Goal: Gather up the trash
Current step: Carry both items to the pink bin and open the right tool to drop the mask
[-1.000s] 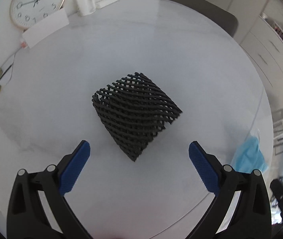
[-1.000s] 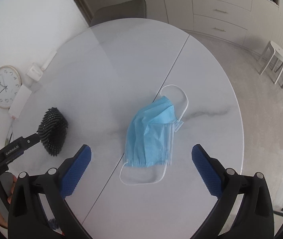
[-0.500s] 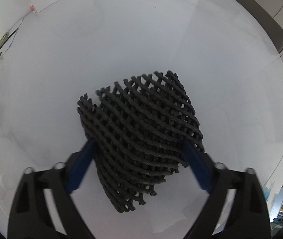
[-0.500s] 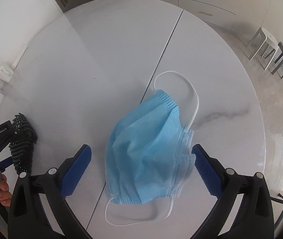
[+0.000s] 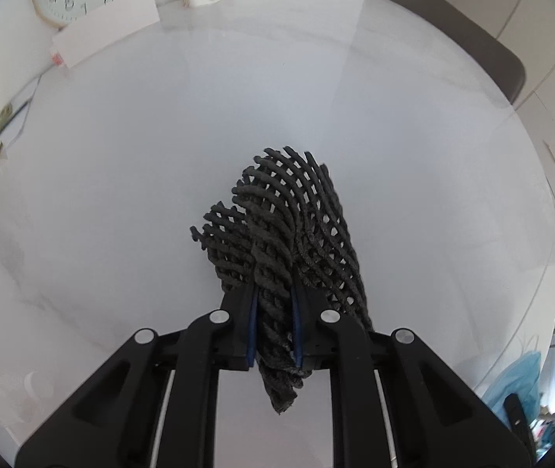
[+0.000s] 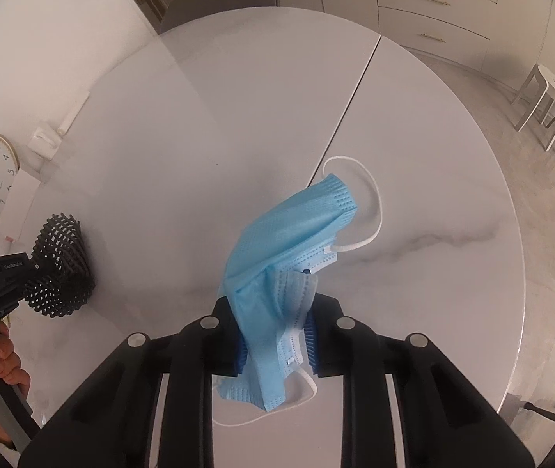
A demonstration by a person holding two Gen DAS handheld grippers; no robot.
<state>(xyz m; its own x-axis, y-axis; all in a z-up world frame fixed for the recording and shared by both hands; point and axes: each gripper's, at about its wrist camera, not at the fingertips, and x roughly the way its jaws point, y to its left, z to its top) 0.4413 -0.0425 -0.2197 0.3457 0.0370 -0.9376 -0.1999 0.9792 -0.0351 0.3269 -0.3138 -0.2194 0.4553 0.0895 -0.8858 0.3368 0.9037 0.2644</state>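
Bunching between each tool's pads — black foam net [image 5: 277, 257] left, blue mask [image 6: 277, 273] right.

Bright, even daylight (soft shadows); sharp centre, fisheye bending at edges.

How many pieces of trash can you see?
2. The black foam net is pinched in the left gripper; the blue face mask is pinched in the right gripper. More may lie out of view.

Two black hand-held grippers

The left gripper [image 5: 273, 312] and right gripper [image 6: 275, 314] share black plastic frames, silver round screws and blue ribbed pads; a hand [image 6: 2, 355] grips a grey trigger handle.
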